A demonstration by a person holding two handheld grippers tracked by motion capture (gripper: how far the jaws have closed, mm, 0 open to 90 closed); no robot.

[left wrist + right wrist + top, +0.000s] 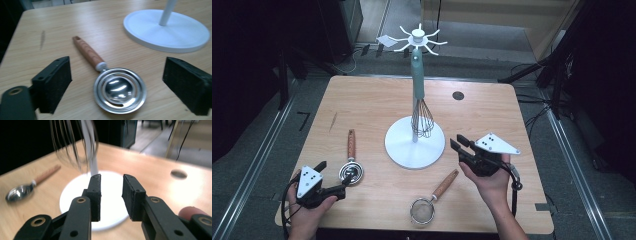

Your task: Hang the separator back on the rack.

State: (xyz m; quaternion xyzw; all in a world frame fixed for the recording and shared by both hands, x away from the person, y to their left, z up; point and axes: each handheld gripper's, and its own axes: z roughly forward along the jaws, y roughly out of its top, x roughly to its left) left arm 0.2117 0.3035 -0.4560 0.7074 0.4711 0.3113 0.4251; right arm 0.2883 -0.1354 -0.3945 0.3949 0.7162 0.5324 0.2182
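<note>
The left gripper [333,176] is sitting low at the near left of the wooden table [377,100] with its jaws spread wide and nothing between them. It's pointing right at the egg separator [120,90], the steel slotted cup with a wooden handle, which is lying flat on the table just in front of the pads [58,82], so it's looking like that's the next grab.

The right gripper [459,145] is hanging beside the white utensil stand [414,145], jaws parted only a little and empty. The whisk [422,117] is already dangling from a hook, wires down over the base, teal handle up along the pole.

A small mesh strainer [422,210] is waiting near the front edge, empty, handle angled toward the right hand.
</note>
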